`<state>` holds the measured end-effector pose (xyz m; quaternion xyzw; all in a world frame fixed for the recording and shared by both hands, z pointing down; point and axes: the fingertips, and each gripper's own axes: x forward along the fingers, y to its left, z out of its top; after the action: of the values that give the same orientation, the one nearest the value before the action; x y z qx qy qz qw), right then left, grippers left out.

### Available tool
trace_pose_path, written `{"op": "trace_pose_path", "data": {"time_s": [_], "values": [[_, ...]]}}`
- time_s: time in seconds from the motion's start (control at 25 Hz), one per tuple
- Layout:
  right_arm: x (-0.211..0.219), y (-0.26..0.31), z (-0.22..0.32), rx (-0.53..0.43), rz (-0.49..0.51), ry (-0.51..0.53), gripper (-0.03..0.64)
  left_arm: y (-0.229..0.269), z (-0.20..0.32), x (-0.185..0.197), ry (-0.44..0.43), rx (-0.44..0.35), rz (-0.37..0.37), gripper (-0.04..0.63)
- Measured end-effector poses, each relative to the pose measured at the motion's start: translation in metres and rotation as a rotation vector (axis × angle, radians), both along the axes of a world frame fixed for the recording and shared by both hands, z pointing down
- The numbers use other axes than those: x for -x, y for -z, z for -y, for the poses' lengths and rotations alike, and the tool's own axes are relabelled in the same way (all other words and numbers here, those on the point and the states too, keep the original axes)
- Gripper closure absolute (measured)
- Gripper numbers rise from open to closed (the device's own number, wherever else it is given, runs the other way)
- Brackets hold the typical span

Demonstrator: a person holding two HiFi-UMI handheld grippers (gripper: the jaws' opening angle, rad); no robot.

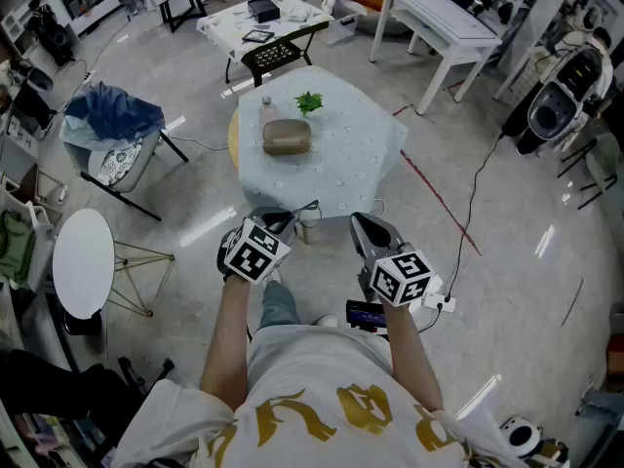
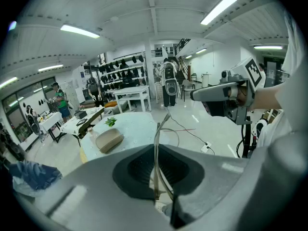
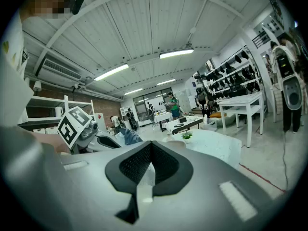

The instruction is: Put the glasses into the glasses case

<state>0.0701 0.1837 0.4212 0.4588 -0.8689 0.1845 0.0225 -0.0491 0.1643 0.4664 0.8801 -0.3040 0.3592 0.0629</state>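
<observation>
Left gripper [image 2: 156, 153] is clamped on the glasses [image 2: 158, 131], thin frame upright between its jaws, held just off the near edge of the table [image 1: 363, 169]; right gripper [image 3: 150, 150] has jaws together with nothing between them, also off the table's near edge; glasses case [image 1: 287, 136] lies closed near the table's middle, with a small plant [image 1: 309, 101] on its far side.

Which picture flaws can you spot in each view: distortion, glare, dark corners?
Head view: straight lines bow outward; light glares in streaks on the floor. Left gripper view: strong fisheye, dark corners; the left tongs, shut on the glasses, loom large. Right gripper view: same fisheye; the ceiling lamp burns out white.
</observation>
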Motion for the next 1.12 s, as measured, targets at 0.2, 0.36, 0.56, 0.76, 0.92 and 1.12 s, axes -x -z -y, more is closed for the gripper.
{"op": "trace_pose_path", "data": {"time_s": [0.2, 0.36, 0.56, 0.76, 0.92, 1.12], "values": [[0.002, 0.001, -0.013, -0.01, -0.018, 0.026, 0.592, 0.007, -0.012, -0.003, 0.013, -0.015, -0.017, 0.574], [-0.003, 0.001, -0.022, -0.012, -0.018, 0.018, 0.592, 0.005, -0.02, 0.001, 0.044, -0.012, -0.03, 0.574], [-0.015, -0.004, -0.023, 0.005, 0.002, -0.014, 0.592, -0.001, -0.025, -0.001, 0.053, -0.004, -0.04, 0.574], [-0.019, -0.015, -0.013, 0.027, 0.005, -0.018, 0.592, -0.009, -0.015, -0.003, 0.069, 0.023, -0.06, 0.574], [-0.023, -0.028, 0.003, 0.049, -0.005, -0.018, 0.592, -0.021, 0.002, -0.009, 0.058, 0.045, -0.049, 0.572], [-0.027, -0.04, 0.045, 0.085, -0.01, -0.026, 0.592, -0.032, 0.046, -0.016, 0.053, 0.074, -0.051, 0.574]]}}
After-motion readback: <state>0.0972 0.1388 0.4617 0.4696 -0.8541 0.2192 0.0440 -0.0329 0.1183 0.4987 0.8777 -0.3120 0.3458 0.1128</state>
